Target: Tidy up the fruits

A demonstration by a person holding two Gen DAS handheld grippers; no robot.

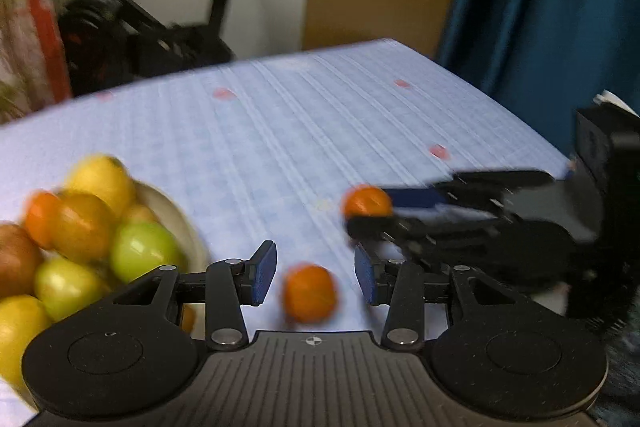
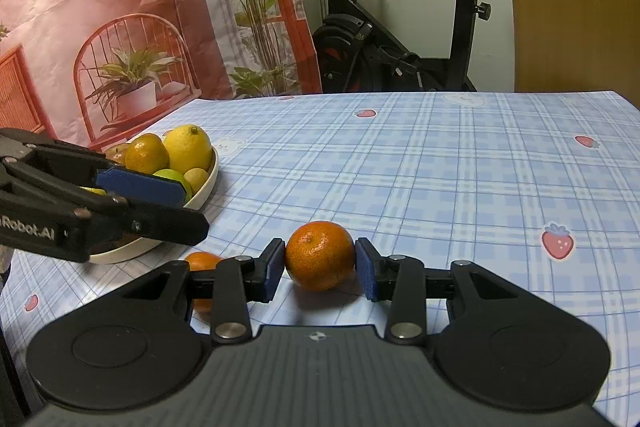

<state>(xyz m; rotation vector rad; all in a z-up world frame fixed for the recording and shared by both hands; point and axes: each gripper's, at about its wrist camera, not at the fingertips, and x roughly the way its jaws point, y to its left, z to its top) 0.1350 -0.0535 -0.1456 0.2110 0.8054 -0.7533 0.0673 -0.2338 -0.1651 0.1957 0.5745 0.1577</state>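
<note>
A white bowl (image 2: 208, 187) full of lemons, green fruits and oranges sits on the table's left; it also shows in the left wrist view (image 1: 188, 227). My right gripper (image 2: 320, 269) is shut on a mandarin (image 2: 320, 255) that rests on the cloth; the same gripper (image 1: 362, 215) and mandarin (image 1: 366, 201) show in the left wrist view. My left gripper (image 1: 316, 277) is open, with a second mandarin (image 1: 310, 293) lying between its pads, untouched. That mandarin (image 2: 202, 263) is partly hidden in the right wrist view, below the left gripper (image 2: 176, 203).
A blue plaid tablecloth with strawberry prints (image 2: 440, 167) covers the table. An exercise bike (image 2: 384, 39) stands behind it, a printed backdrop (image 2: 120, 7) at left, a blue curtain (image 1: 540, 7) at right. The left wrist view is motion-blurred.
</note>
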